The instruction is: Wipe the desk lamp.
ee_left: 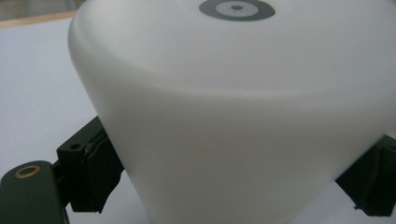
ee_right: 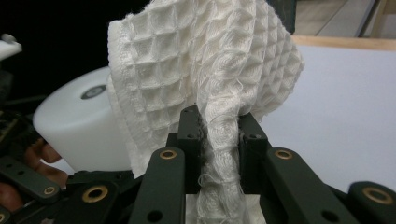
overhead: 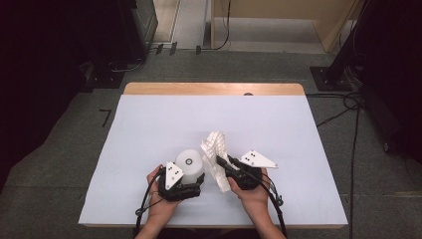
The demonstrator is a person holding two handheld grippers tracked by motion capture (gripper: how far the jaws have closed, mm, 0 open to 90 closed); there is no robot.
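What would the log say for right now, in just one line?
left hand-held gripper: shut on white cup, upside down | right hand-held gripper: shut on waffle cloth, raised beside cup | table: white cover

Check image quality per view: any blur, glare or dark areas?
High view: white table cover evenly lit, surroundings dark. Left gripper view: white cup soft from closeness, slightly washed out. Right gripper view: waffle-weave cloth sharp, background top left black.

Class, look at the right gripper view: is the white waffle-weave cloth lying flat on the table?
No. The right gripper pinches the cloth between its jaws and holds it bunched upright above the table.
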